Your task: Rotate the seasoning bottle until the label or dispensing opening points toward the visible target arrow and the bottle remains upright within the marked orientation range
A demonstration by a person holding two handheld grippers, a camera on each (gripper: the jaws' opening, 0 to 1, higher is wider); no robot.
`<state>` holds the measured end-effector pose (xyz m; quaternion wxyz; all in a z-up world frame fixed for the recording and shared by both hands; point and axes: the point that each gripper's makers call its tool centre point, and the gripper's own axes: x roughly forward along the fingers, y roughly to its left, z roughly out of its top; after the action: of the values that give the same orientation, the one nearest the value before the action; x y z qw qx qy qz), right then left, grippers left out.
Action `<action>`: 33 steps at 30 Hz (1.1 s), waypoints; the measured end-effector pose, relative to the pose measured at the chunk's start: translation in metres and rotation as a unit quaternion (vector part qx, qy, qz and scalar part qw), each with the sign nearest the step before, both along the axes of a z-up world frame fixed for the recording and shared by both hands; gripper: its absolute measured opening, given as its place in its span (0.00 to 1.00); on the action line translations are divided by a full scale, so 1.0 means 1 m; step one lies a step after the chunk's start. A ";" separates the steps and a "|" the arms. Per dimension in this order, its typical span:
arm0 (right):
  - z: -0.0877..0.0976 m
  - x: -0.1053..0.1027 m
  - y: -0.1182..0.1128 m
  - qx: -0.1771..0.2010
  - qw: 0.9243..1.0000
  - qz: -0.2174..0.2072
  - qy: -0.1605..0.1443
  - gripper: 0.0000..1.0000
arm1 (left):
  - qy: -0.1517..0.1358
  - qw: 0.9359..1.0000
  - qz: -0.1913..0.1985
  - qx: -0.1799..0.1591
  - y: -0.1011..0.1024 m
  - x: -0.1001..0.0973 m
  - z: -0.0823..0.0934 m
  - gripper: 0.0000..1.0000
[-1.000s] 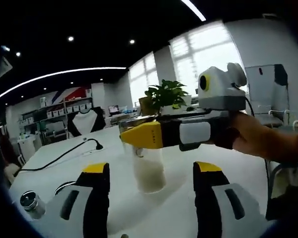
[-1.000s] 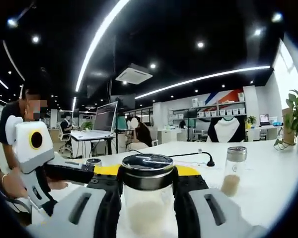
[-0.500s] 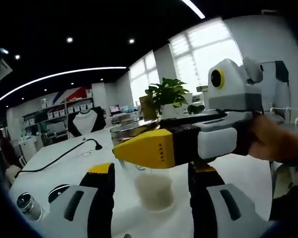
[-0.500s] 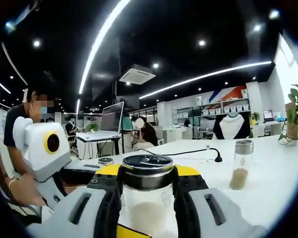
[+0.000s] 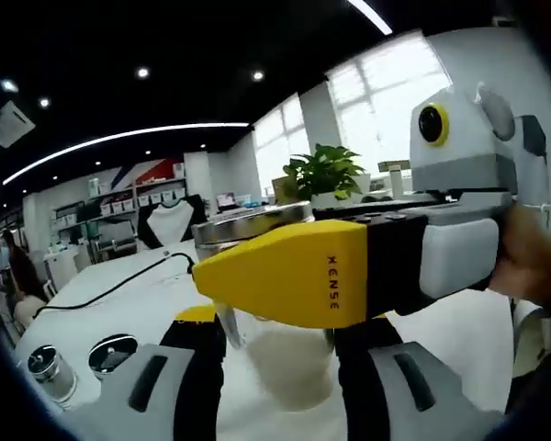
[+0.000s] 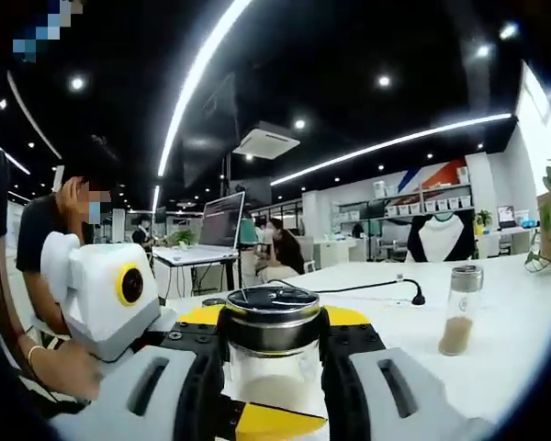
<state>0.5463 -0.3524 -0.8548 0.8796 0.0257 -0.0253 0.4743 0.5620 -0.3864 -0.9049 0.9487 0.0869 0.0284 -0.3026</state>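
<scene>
In the left gripper view, two small metal-capped jars stood at the far left on the white worktop, one just beside the other. A black cable ran across the worktop behind them. The left gripper rose from the bottom with its jaws spread, one on either side of the seasoning bottle; whether they touched the glass could not be told. The bottle stood upright, clear-walled, with pale granules in its lower part and a metal lid. The right gripper reached in from the right, its yellow jaw lying across the bottle just under the lid, held by a person's hand at the right edge. A potted plant stood behind, before bright windows.

In the right gripper view, the left gripper showed at the left, held by a hand, with its yellow jaw tip crossing below the bottle. The right gripper had its jaws pinching the seasoning bottle at the neck, just beneath the dark-topped lid. The bottle sat upright between them over the worktop. Farther right, well apart, a second bottle with brown contents stood upright. A laptop and seated people were in the background.
</scene>
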 end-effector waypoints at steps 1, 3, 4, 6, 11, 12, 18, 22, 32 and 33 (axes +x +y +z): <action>0.000 0.000 0.000 -0.001 1.000 0.000 0.000 0.37 | 0.000 1.000 0.000 0.000 0.000 0.000 0.000 0.49; -0.001 0.000 0.000 -0.002 1.000 0.001 0.000 0.37 | -0.003 1.000 -0.004 -0.001 0.000 0.000 -0.001 0.49; -0.001 -0.001 0.000 -0.001 1.000 0.001 0.001 0.37 | -0.004 1.000 -0.007 -0.003 0.000 0.000 0.000 0.48; 0.000 -0.001 -0.003 0.005 1.000 0.003 0.004 0.37 | -0.003 0.999 -0.031 -0.019 -0.003 -0.003 0.003 0.47; -0.003 -0.005 -0.003 -0.023 0.999 0.023 -0.003 0.38 | 0.000 0.998 -0.053 -0.027 -0.002 -0.004 0.004 0.45; -0.003 -0.005 -0.003 -0.024 0.999 0.023 -0.002 0.38 | 0.001 0.998 -0.055 -0.026 -0.002 -0.004 0.004 0.44; 0.006 -0.016 -0.002 0.000 0.997 0.073 -0.001 0.39 | 0.017 0.985 -0.157 -0.071 -0.010 -0.023 0.014 0.44; 0.007 -0.020 -0.001 -0.019 0.995 0.100 -0.016 0.41 | 0.008 0.984 -0.170 -0.042 -0.010 -0.027 0.014 0.44; 0.008 -0.040 0.008 -0.050 0.980 0.185 -0.054 0.43 | 0.020 0.972 -0.224 -0.063 -0.016 -0.041 0.016 0.44; 0.007 -0.042 0.009 -0.055 0.978 0.194 -0.055 0.43 | 0.020 0.972 -0.229 -0.058 -0.017 -0.043 0.014 0.44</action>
<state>0.5044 -0.3438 -0.8479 0.7683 -0.0449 -0.0420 0.6371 0.5191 -0.4033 -0.8907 0.8569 0.0303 0.0091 -0.5145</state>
